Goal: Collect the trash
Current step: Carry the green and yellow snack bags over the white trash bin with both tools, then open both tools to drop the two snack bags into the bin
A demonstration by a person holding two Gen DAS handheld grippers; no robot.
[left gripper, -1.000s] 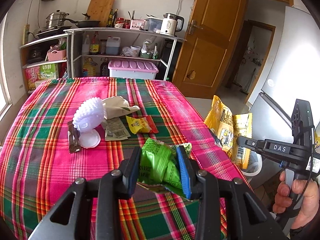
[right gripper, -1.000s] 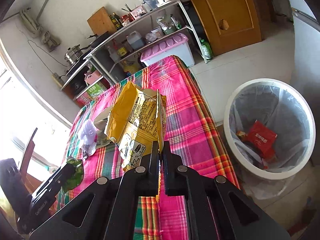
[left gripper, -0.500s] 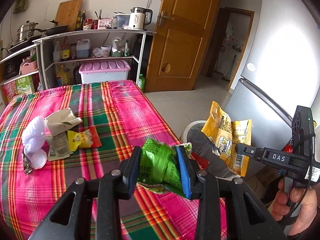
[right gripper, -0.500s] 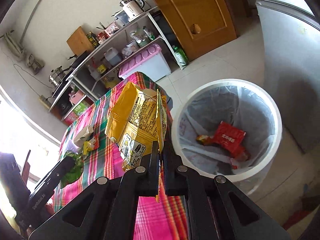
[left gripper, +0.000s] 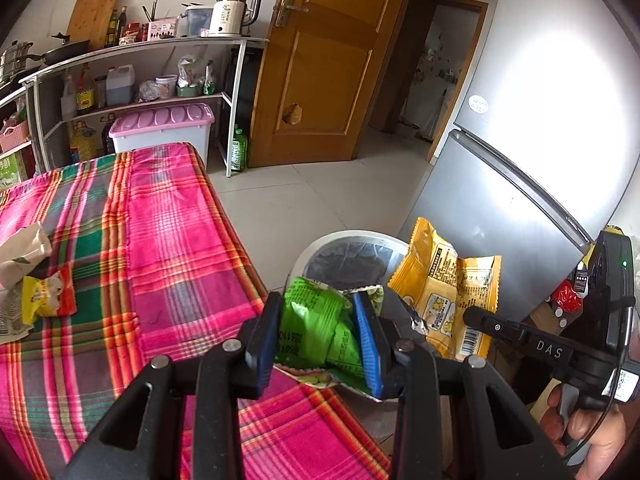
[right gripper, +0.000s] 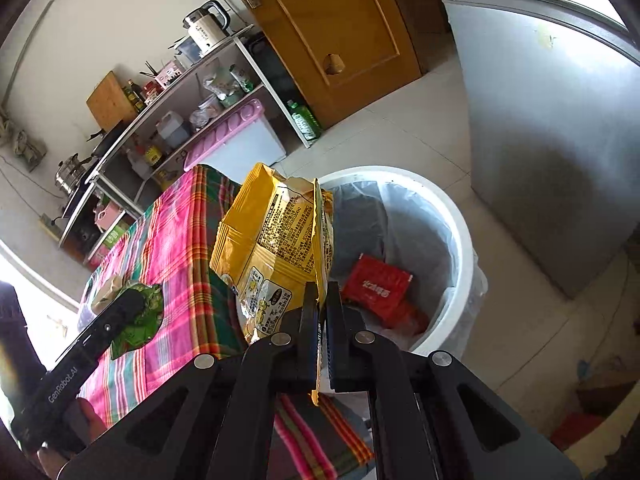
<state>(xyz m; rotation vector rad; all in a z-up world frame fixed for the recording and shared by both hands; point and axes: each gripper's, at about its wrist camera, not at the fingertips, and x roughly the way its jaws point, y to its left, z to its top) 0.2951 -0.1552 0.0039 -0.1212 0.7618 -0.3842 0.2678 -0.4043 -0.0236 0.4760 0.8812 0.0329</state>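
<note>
**Mei:** Left wrist view first: what does the left gripper have?

**Tao:** It is clenched on a green wrapper, pinched between both fingers, past the desk edge. The white trash bin sits just beyond, at 12 o'clock from the wrapper.

**Mei:** And the other one?

**Tao:** The right gripper is grasping a yellow snack bag by its lower edge, jaws nearly together. The bag stands up at 12 o'clock from the fingers, at the bin's near rim.

**Mei:** Anything in the bin?

**Tao:** A red packet, at 1 o'clock from the right gripper. More wrappers lie on the desk, at 9 o'clock from the left gripper.
</note>
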